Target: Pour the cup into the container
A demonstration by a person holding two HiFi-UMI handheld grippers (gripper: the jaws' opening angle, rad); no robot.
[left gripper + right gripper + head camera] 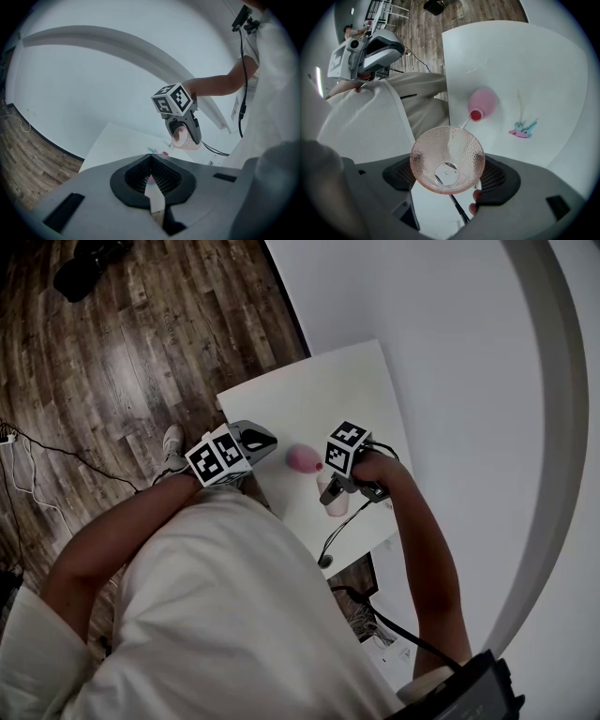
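Right tool is clamped on the tilted pink dimpled cup, held above the counter. Just beyond the cup, the pink container is seen on the counter. Left tool is noted with jaws together, empty.

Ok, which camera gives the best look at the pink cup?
The right gripper view. The cup fills the middle there, clamped between the jaws with its open mouth facing the camera. The head view shows only a sliver of it, mostly hidden under the right gripper. The left gripper view shows it small, from the side.
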